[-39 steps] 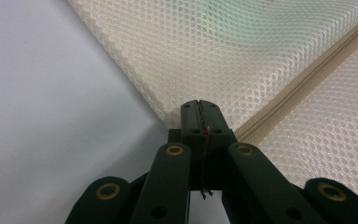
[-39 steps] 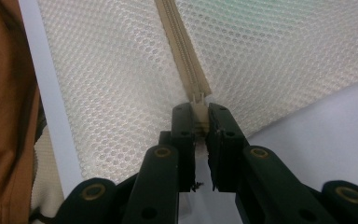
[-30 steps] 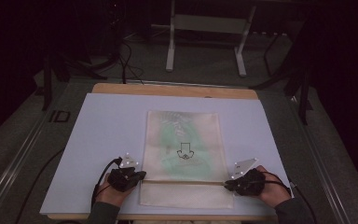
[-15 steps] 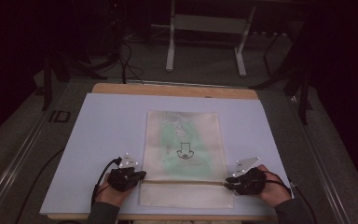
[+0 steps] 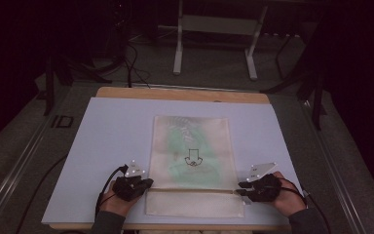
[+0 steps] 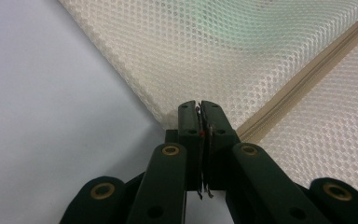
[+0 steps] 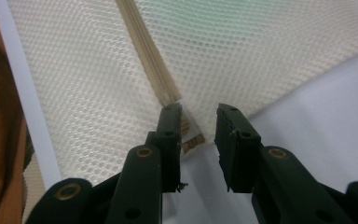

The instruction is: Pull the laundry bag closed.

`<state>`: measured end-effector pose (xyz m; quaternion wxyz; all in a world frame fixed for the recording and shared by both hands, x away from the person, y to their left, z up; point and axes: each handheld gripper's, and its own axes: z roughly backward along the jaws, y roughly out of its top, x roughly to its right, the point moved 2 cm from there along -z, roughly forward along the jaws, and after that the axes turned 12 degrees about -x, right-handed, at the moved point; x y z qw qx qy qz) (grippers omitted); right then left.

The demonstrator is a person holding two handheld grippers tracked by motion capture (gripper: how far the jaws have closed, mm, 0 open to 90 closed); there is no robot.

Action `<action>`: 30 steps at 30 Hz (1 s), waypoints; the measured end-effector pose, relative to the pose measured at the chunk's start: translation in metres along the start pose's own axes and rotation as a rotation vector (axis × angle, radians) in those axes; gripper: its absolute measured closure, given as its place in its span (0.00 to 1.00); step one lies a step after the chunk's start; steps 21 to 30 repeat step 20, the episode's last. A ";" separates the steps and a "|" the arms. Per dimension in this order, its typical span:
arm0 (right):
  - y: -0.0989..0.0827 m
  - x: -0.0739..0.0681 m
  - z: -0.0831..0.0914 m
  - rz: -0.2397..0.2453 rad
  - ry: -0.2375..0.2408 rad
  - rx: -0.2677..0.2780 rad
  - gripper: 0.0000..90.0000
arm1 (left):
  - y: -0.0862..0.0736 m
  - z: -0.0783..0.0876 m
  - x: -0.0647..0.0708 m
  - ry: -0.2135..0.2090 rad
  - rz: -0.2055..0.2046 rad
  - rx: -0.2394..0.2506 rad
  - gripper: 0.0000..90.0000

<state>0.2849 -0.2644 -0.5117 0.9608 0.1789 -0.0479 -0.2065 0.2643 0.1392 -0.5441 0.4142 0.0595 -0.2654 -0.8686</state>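
A cream mesh bag (image 5: 192,146) with something green inside lies flat on the pale board (image 5: 112,131). A beige zipper (image 5: 192,190) runs across it near the front edge. My left gripper (image 5: 148,183) sits at the bag's left edge beside the zipper. In the left gripper view its jaws (image 6: 199,105) stand almost together on the mesh edge (image 6: 177,60), having just eased open a crack. My right gripper (image 5: 238,189) is at the zipper's right end. Its jaws (image 7: 199,114) have just been opening and stand apart, with the zipper's end (image 7: 189,135) between them, untouched.
The board rests on a wooden table (image 5: 185,93) whose far edge shows beyond it. Behind the table, table legs (image 5: 177,44) and cables (image 5: 131,63) stand on a dark floor. A person's sleeve (image 7: 0,116) shows at the left of the right gripper view.
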 end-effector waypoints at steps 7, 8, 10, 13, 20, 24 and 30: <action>-0.005 0.004 0.003 -0.033 -0.013 0.015 0.79 | 0.000 0.004 0.000 0.032 -0.013 0.021 0.97; -0.005 0.005 0.003 -0.036 -0.017 0.017 0.79 | 0.000 0.004 -0.001 0.033 -0.007 0.030 0.97; -0.007 0.006 0.003 -0.048 -0.019 0.021 0.79 | -0.001 0.006 -0.003 0.038 -0.002 0.040 0.97; -0.008 0.008 0.004 -0.057 -0.024 0.026 0.78 | -0.002 0.007 -0.004 0.046 0.006 0.050 0.97; -0.013 0.016 -0.002 -0.134 -0.058 0.076 0.70 | -0.006 0.013 -0.016 0.116 0.071 0.074 0.93; -0.013 0.016 -0.002 -0.134 -0.058 0.076 0.70 | -0.006 0.013 -0.016 0.116 0.071 0.074 0.93; -0.013 0.016 -0.002 -0.134 -0.058 0.076 0.70 | -0.006 0.013 -0.016 0.116 0.071 0.074 0.93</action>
